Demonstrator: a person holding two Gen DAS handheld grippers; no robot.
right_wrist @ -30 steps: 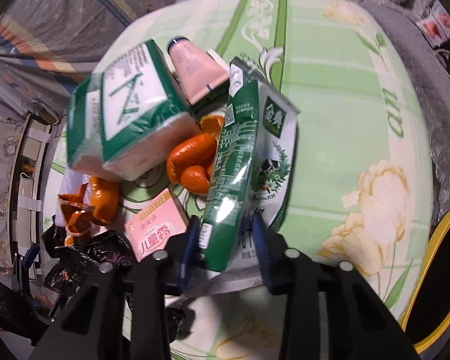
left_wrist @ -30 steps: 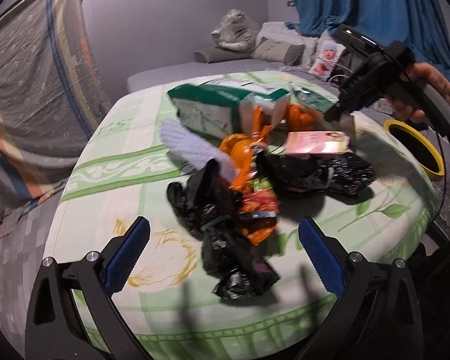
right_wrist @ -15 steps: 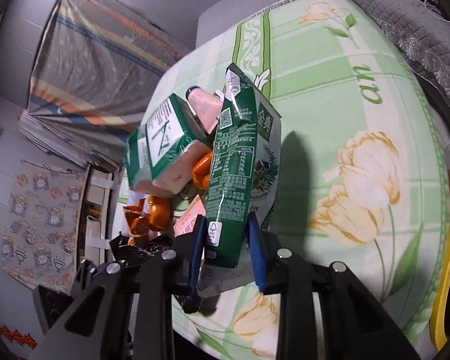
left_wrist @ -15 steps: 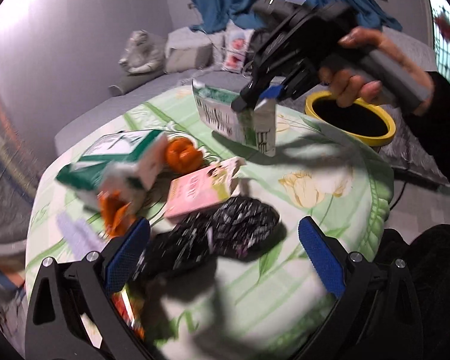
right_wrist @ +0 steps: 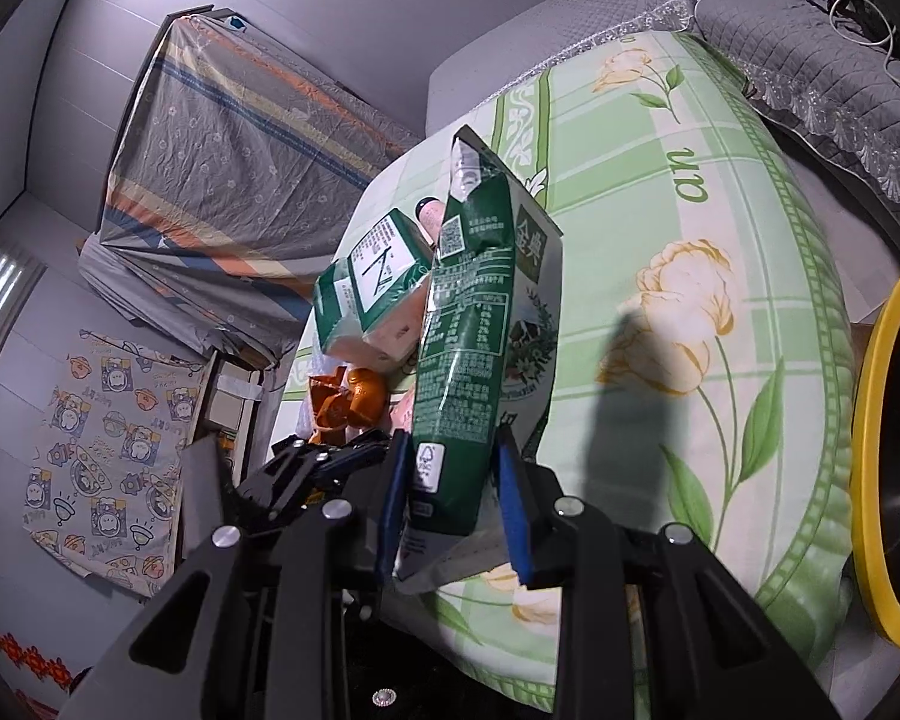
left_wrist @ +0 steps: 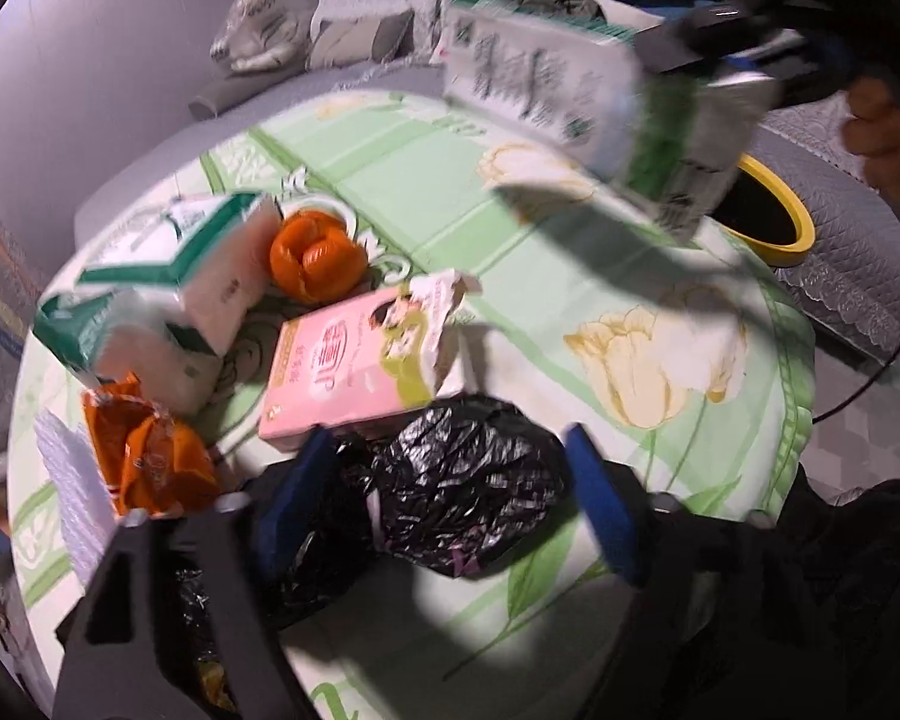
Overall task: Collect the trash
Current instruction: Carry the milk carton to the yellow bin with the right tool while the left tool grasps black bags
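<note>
The right tool [right_wrist: 453, 501] is clamped on the bottom end of a dark green flattened milk carton [right_wrist: 486, 330], lifted clear of the green floral-clothed worktop [right_wrist: 720, 192]. The left tool [left_wrist: 450, 516] has just been closing, its blue pads straddling a crumpled black plastic bag [left_wrist: 468, 480] on the worktop, not visibly pressing it. A yellow-rimmed bin [left_wrist: 798, 228] stands beside the worktop.
</note>
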